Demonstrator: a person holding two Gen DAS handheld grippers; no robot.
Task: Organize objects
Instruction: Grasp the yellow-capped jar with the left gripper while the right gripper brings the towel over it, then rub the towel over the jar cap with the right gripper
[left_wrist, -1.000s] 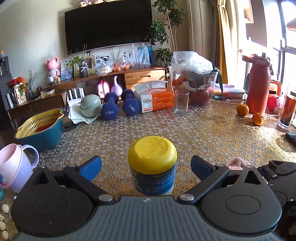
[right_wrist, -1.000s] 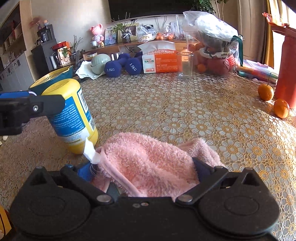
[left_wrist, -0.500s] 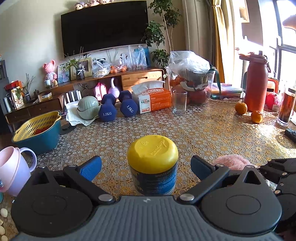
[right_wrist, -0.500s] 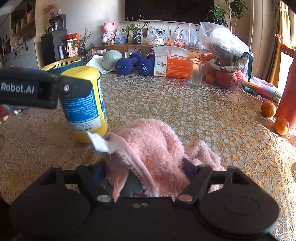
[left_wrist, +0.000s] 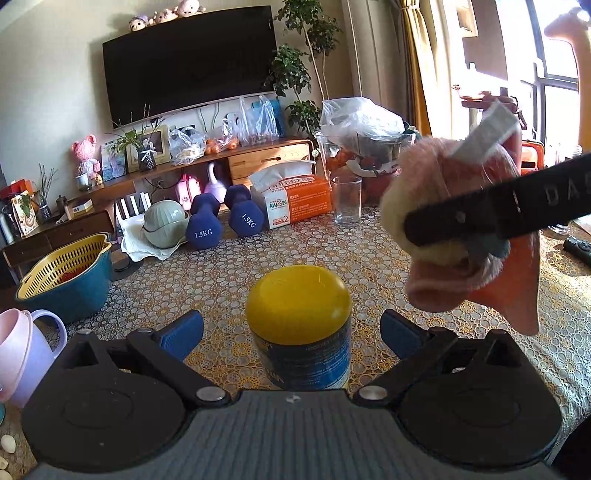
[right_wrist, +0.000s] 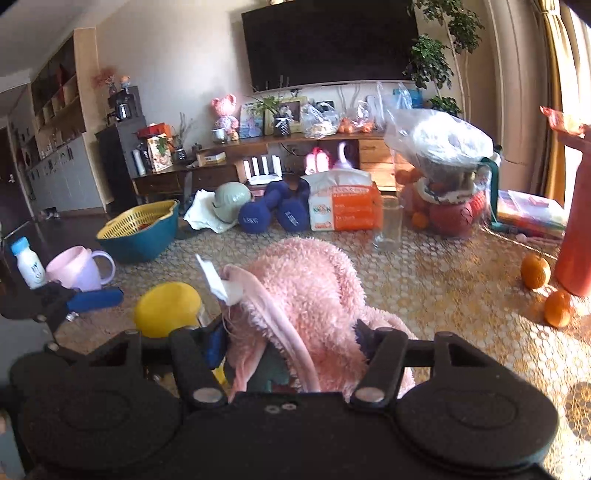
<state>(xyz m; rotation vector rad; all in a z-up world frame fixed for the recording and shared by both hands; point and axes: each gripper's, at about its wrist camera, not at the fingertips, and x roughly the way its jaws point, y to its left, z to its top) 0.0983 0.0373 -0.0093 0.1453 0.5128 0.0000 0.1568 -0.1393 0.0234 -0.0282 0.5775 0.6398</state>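
Observation:
A yellow-lidded jar (left_wrist: 298, 325) with a blue label stands upright on the table between the fingers of my left gripper (left_wrist: 291, 328), which is open around it without touching. It also shows in the right wrist view (right_wrist: 168, 308). My right gripper (right_wrist: 291, 343) is shut on a fluffy pink towel (right_wrist: 310, 291) and holds it in the air above the table. In the left wrist view the towel (left_wrist: 454, 221) hangs to the right of the jar and above it, with its white tag (left_wrist: 487, 133) sticking up.
At the back stand two blue dumbbells (left_wrist: 221, 221), an orange tissue box (left_wrist: 295, 203), a drinking glass (left_wrist: 347, 205) and a bagged pot (right_wrist: 443, 162). A yellow-and-teal basket (left_wrist: 62, 273) and a pink cup (left_wrist: 22, 354) are at the left. Two oranges (right_wrist: 535, 271) and a red flask (right_wrist: 576, 229) are at the right.
My right gripper has lifted the pink towel off the table, well above and beside the jar. My left gripper has stayed open around the jar.

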